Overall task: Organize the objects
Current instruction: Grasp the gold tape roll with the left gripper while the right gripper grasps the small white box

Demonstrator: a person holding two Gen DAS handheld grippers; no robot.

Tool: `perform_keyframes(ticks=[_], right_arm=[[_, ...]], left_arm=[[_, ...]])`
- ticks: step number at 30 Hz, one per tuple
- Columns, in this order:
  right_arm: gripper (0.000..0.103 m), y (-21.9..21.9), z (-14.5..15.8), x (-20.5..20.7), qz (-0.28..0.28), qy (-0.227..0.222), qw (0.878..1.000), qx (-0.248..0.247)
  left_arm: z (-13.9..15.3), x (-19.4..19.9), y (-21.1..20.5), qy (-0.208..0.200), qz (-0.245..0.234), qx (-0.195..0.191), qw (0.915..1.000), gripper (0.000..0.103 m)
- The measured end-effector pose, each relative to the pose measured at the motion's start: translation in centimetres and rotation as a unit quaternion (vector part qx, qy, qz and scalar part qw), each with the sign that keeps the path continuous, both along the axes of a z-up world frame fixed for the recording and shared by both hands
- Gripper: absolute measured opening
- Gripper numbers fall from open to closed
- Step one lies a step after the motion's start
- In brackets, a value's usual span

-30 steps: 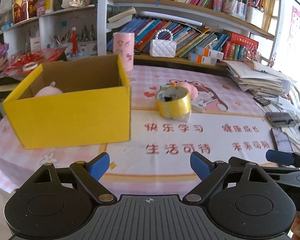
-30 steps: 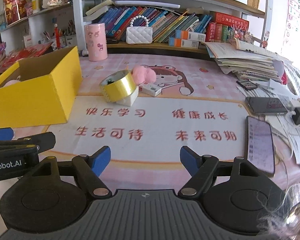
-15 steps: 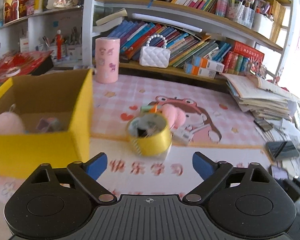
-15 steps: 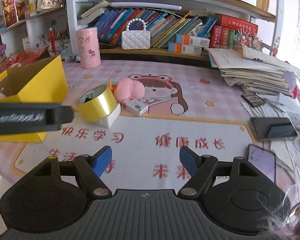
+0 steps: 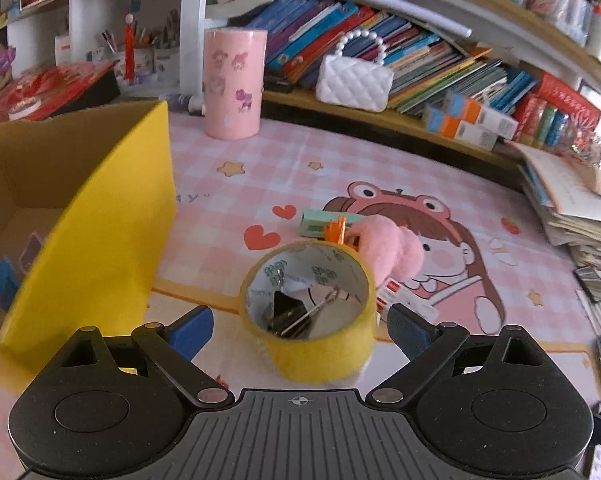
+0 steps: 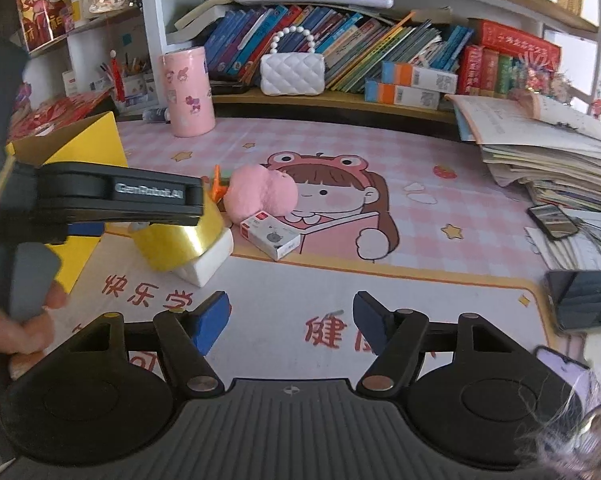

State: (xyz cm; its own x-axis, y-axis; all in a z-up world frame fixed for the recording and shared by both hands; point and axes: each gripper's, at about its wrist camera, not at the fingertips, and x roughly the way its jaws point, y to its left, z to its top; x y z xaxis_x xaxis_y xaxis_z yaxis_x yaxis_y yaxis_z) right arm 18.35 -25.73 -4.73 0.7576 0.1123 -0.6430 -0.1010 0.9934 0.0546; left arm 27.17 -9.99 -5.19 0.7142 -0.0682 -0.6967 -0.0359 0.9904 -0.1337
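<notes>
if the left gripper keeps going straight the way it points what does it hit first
Most likely the yellow tape roll. It sits dead ahead, between the open jaws of the left gripper, with nothing nearer in that line. The pads do not seem to touch it yet, though depth is hard to judge.

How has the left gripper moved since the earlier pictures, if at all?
Yes. The left gripper has come forward past the yellow box to the roll of yellow tape, which now sits between its open fingers, untouched.
</notes>
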Motion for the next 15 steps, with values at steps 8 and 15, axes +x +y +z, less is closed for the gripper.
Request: perform_keyframes(ticks=[8,15], right_arm=[[0.059,-0.7,-1.0,4.2,0.03,0.004,0.999,0.01],[0.058,-0.4,-2.3,8.6,0.069,0.01,0.998,0.0]], left_arm=[[-2.0,2.4,1.1,0.031,0.016,-0.081,0.9961,0.083],[1.0,0.3,2.2,-0.01,0.002,-0.086,0.9962,0.082]])
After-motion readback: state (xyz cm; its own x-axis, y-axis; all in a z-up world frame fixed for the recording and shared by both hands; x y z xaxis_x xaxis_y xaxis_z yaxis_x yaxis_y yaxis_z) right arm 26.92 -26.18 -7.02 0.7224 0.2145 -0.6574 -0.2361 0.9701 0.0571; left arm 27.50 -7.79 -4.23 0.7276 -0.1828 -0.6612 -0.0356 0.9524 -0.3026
